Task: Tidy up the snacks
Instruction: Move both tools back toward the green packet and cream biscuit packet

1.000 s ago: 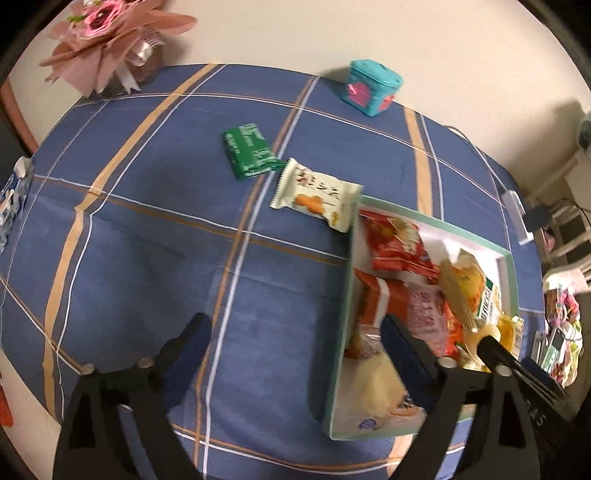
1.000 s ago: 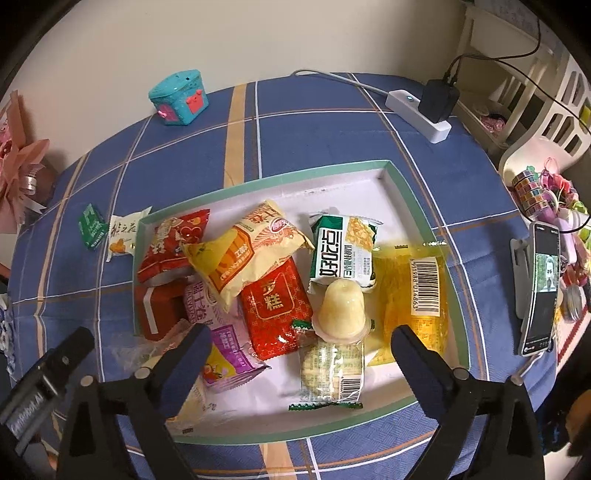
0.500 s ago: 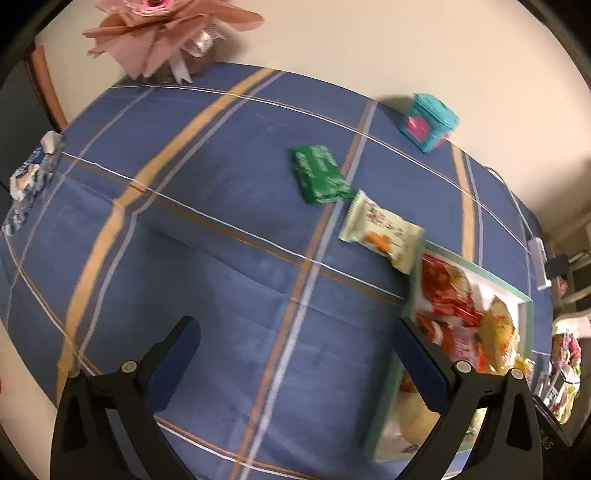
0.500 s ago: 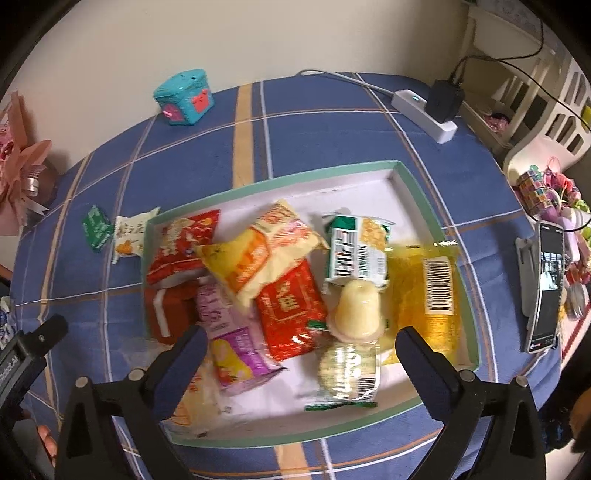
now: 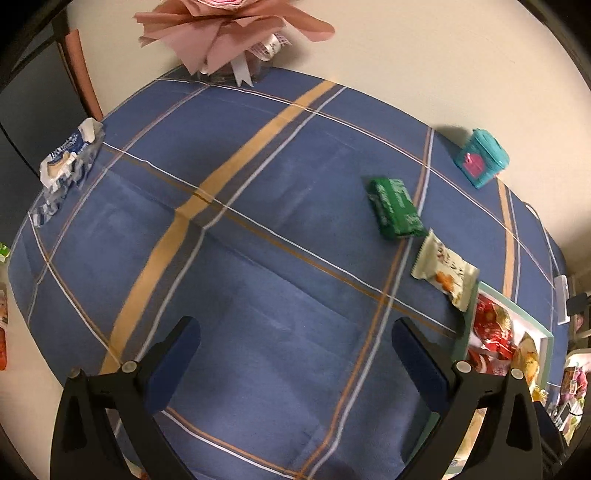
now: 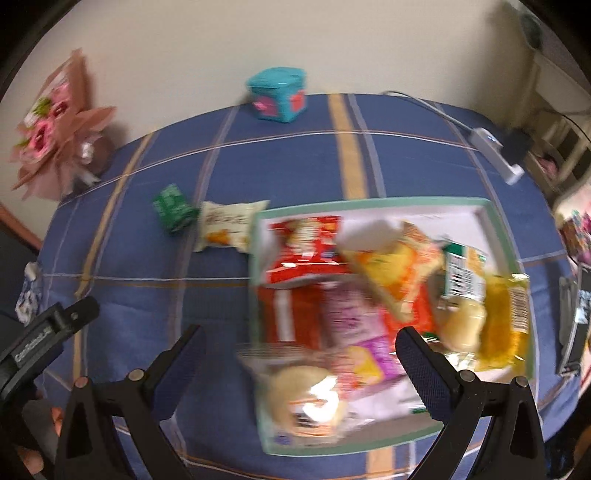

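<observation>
A green-rimmed white tray (image 6: pixel 369 205) holds several snack packs; its corner shows in the left wrist view (image 5: pixel 517 310). On the blue plaid cloth left of it lie a cream snack packet (image 5: pixel 445 275) (image 6: pixel 229 225) and a green packet (image 5: pixel 395 206) (image 6: pixel 173 206). A blue-white packet (image 5: pixel 66 162) lies at the table's far left edge. My left gripper (image 5: pixel 295 360) is open and empty over bare cloth. My right gripper (image 6: pixel 299 365) is open and empty above the tray's near left part.
A pink paper bouquet (image 5: pixel 229 33) stands at the back left by the wall. A teal box (image 5: pixel 480 162) (image 6: pixel 277 94) sits at the back. A power strip (image 6: pixel 495 155) and a phone (image 6: pixel 576 325) lie at the right.
My left gripper has swung left, away from the tray, so the bouquet and blue-white packet came into view. My right gripper has also shifted left and its view is blurred.
</observation>
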Demonstrator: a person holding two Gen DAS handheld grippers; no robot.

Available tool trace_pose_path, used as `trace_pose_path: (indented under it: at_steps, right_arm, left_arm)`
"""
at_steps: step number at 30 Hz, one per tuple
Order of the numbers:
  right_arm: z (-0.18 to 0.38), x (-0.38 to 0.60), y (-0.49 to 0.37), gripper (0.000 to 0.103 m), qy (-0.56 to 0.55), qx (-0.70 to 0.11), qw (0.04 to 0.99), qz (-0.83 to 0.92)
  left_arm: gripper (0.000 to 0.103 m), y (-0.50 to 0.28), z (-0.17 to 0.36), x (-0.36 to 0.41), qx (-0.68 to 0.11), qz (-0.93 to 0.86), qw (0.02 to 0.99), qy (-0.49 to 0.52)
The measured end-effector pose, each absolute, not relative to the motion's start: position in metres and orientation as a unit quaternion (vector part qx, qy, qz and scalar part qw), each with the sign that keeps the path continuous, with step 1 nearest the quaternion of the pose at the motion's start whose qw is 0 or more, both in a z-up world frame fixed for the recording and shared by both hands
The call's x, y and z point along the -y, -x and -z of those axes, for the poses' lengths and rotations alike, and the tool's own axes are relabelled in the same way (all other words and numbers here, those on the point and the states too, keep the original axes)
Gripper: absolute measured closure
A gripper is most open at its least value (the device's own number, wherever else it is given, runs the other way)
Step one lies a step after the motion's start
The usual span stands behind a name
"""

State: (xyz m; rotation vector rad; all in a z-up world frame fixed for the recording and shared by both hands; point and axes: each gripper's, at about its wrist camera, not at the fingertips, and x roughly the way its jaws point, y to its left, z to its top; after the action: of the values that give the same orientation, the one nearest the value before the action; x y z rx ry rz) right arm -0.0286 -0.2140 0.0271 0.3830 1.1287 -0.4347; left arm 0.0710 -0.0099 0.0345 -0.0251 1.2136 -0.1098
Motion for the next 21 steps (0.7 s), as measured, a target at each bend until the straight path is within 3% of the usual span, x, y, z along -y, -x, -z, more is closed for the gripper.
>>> trace_pose_path:
  at_steps: [21]
  right_arm:
    - [-0.020,0.226,-0.033,0.000,-0.201,-0.502,0.819,0.194]
  left_arm:
    - [0.000,-0.124,-0.035,0.027,-0.567,0.090,0.818,0.037]
